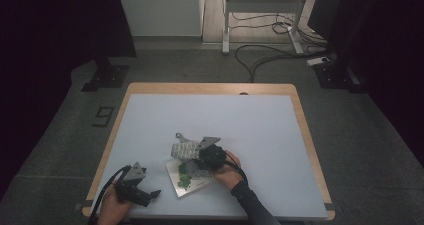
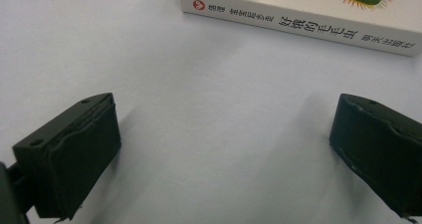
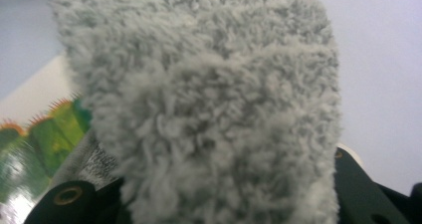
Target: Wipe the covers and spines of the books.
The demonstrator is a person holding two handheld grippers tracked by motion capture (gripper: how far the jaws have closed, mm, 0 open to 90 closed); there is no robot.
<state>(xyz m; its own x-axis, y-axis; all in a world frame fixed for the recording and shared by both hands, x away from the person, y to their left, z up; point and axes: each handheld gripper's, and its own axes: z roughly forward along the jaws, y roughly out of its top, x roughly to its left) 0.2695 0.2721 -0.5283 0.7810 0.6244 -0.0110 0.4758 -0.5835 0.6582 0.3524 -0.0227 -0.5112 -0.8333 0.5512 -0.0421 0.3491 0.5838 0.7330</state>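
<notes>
A grey fluffy cloth pad (image 1: 184,148) hangs over a white book (image 1: 189,183) whose cover has a green caterpillar picture. My right gripper (image 1: 196,158) is shut on the pad, which covers most of the right gripper view (image 3: 214,109) and hides the jaw tips; the book cover (image 3: 45,134) peeks out at the left. My left gripper (image 1: 149,197) rests near the table's front left corner, open and holding nothing. In the left gripper view its jaws (image 2: 224,149) stand wide apart above the bare white mat, and the book's spine (image 2: 298,20) with printed characters lies ahead.
A white mat (image 1: 260,130) covers the wooden table (image 1: 303,116). Beyond the far edge are floor cables (image 1: 260,55), a white desk frame (image 1: 260,7) and black stand bases (image 1: 107,77) at both sides.
</notes>
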